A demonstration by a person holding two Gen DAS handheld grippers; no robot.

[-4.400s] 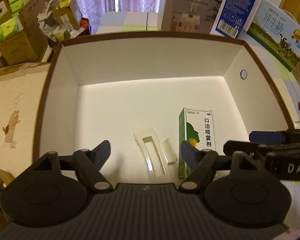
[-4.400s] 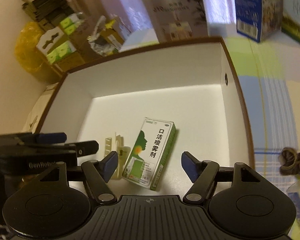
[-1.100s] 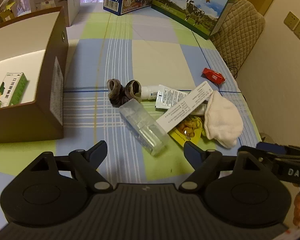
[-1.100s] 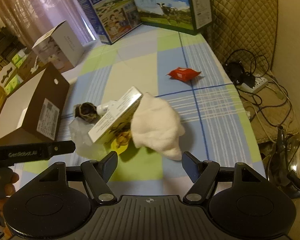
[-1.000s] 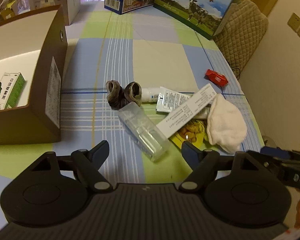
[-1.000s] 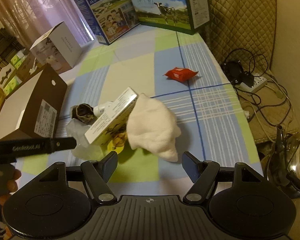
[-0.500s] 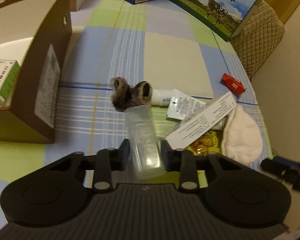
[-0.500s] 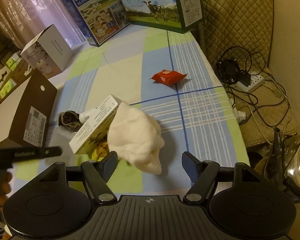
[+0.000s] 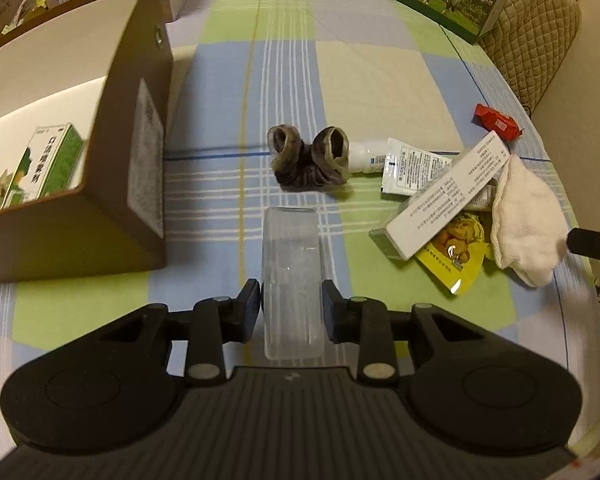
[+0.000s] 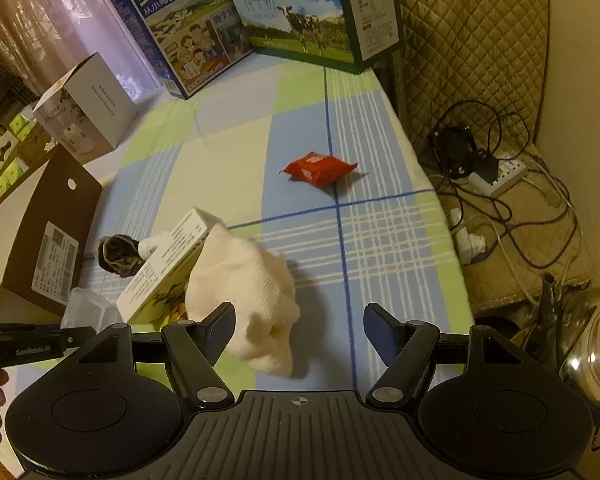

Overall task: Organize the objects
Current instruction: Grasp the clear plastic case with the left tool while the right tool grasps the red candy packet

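Note:
My left gripper [image 9: 291, 312] is shut on a clear plastic case [image 9: 291, 268] that points forward over the checked tablecloth. The brown storage box [image 9: 112, 184] stands to its left, with a green medicine carton [image 9: 40, 164] inside. Ahead lie a dark sock pair [image 9: 310, 158], a white tube [image 9: 404, 162], a long white carton [image 9: 448, 196], a yellow snack packet [image 9: 456, 252] and a white cloth [image 9: 526, 216]. My right gripper [image 10: 299, 334] is open and empty, just above the near end of the white cloth [image 10: 248, 292]. A red packet [image 10: 320, 168] lies farther off.
Milk cartons [image 10: 292, 12] and a white humidifier box [image 10: 86, 108] stand at the table's far edge. A quilted chair [image 10: 472, 40] is beyond the right edge, with cables and a power strip [image 10: 500, 172] and a metal kettle [image 10: 592, 344] on the floor.
My left gripper closed on the clear plastic case and has it gripped at its near end. My right gripper moved closer to the white cloth, still open.

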